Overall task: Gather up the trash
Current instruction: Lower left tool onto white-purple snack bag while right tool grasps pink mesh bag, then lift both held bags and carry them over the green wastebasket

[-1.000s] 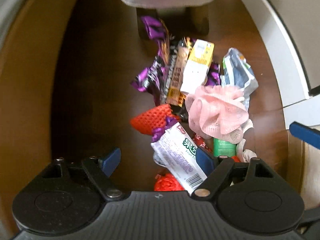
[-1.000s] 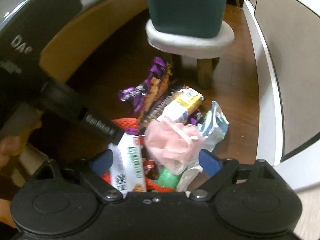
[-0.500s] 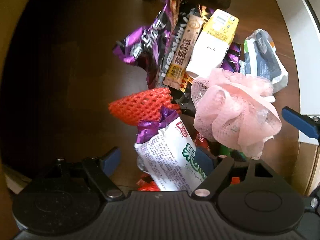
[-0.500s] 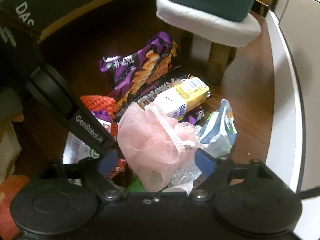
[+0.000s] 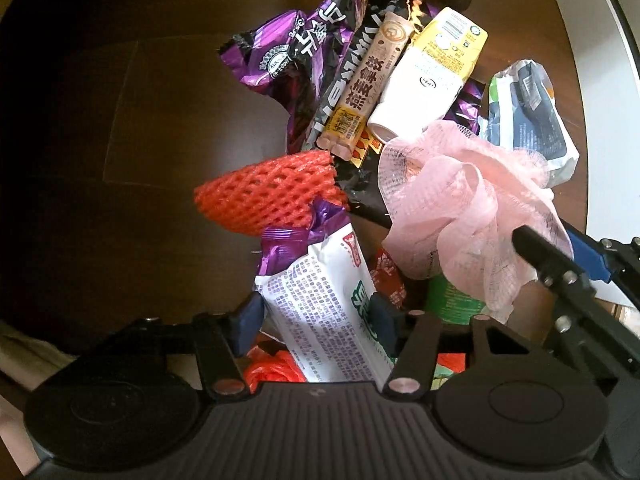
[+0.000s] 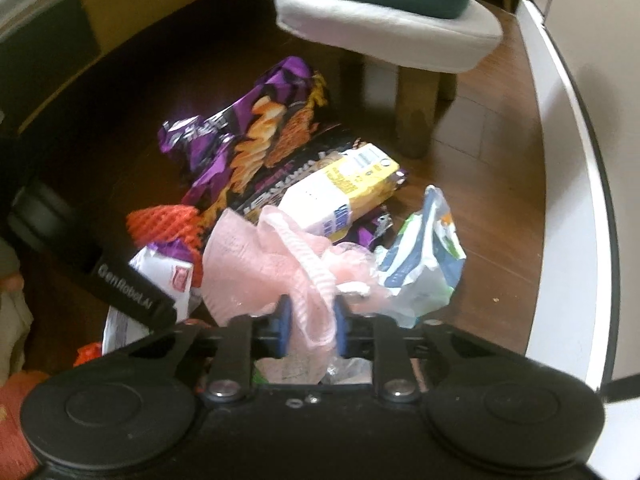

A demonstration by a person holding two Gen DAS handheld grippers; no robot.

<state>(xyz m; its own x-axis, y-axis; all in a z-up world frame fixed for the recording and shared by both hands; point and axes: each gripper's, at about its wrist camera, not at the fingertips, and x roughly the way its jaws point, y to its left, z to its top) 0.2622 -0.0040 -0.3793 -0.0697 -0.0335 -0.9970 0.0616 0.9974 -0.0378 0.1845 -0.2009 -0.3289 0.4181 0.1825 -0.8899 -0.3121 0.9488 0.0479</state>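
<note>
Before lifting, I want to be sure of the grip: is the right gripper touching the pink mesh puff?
Touching. The right wrist view shows the right gripper with both blue pads pressed on a fold of the pink mesh puff.

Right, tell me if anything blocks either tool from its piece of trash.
Nothing visible. The left tool has been closing around the white printed snack wrapper; the right tool has closed onto the pink mesh bath pouf.
</note>
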